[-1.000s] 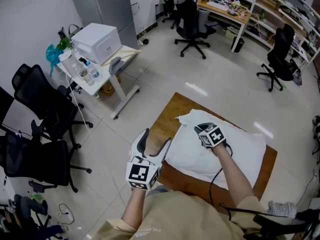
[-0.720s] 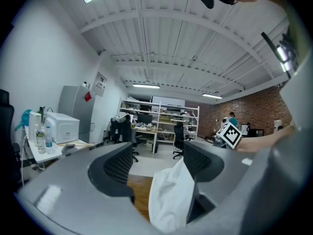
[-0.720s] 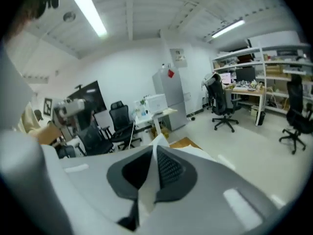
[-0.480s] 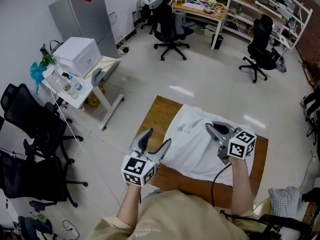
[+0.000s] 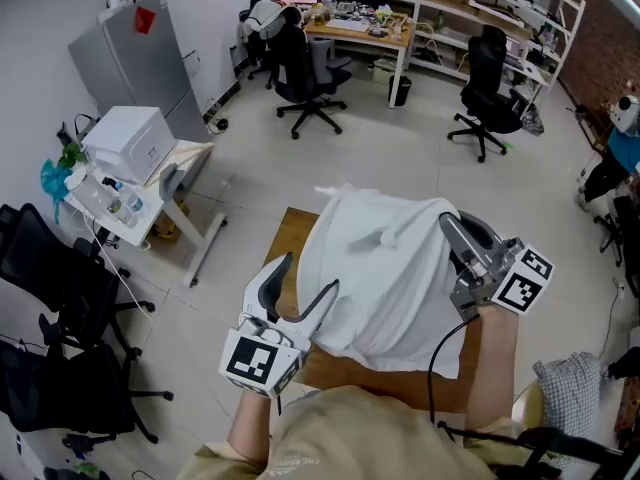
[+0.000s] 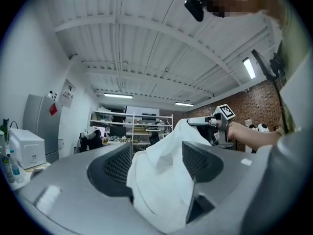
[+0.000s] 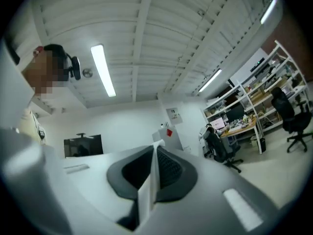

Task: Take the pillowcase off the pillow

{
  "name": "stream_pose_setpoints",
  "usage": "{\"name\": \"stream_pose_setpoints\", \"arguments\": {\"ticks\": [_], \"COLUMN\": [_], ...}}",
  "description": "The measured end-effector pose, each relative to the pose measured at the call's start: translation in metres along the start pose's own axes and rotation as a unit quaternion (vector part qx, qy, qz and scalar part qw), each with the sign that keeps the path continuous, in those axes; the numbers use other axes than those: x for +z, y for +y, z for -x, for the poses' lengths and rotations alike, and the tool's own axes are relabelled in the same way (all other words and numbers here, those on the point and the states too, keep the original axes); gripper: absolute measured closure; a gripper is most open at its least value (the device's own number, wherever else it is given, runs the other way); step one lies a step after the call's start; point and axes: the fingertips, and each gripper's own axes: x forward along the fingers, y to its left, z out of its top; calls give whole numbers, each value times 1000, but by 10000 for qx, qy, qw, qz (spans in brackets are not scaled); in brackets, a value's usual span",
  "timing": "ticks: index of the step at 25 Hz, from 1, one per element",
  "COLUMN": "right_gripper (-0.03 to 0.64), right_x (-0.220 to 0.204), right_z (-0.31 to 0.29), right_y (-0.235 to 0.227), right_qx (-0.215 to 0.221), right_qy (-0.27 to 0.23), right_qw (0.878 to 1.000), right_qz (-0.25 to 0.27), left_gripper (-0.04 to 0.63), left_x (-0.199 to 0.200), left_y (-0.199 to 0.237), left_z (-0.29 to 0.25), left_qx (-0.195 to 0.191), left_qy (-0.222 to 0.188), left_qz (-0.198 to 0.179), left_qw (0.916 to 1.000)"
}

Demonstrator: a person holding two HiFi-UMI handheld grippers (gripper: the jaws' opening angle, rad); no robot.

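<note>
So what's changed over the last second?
The right gripper has swung up, lifting the pillowcase above the table into a raised drape. The left gripper rose a little. Unchanged: right jaws shut on fabric, left gripper at its near corner.

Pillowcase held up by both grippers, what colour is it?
The pillowcase is plain white, with no pattern; the head view shows it best.

No legible text, numbers or brands. Red tag [image 5: 144, 20] on grey cabinet [image 5: 130, 68]: print unresolved (too small in every view).
</note>
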Motion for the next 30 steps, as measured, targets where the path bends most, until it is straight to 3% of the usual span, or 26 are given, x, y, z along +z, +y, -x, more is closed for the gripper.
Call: {"name": "stream_pose_setpoints", "arguments": {"ticks": [3, 5, 9, 13, 15, 17, 20, 23, 27, 30], "right_gripper": [615, 615, 615, 615, 615, 614, 614, 614, 614, 614], "right_x": [26, 28, 36, 31, 23, 22, 26, 32, 30, 25], "right_z": [21, 35, 49, 88, 98, 100, 99, 98, 93, 93], "right_y": [17, 16, 9, -3, -5, -3, 1, 6, 12, 6], "right_qx": [69, -17, -188, -207, -158, -122, -85, -23, 103, 93], "right_qy": [-493, -709, -1067, -1160, -1110, -1073, -1004, -951, -865, -777], "right_qw": [9987, 9974, 9938, 9928, 9934, 9937, 9946, 9953, 9962, 9969], "right_qz": [-103, -113, -230, -234, -256, -303, -250, -186, -88, -72], "left_gripper": [281, 281, 281, 319, 331, 325, 275, 261, 225, 288], "left_x": [30, 35, 62, 48, 21, -18, -57, -70, -92, -119], "left_y": [-13, -17, -11, -64, -83, -84, -80, -84, -87, -90], "left_z": [17, 29, 21, -8, -24, -36, -43, -46, -47, -51], "left_qx": [10, 22, -129, -689, -926, -1073, -1318, -1672, -1930, -1916], "left_qy": [-234, -171, -536, -120, 669, 1789, 2946, 3461, 3958, 4351], "left_qz": [9, 51, -88, -94, -531, -991, -975, -748, -892, -923], "left_qw": [9997, 9998, 9984, 9975, 9920, 9730, 9414, 9202, 8934, 8749]}}
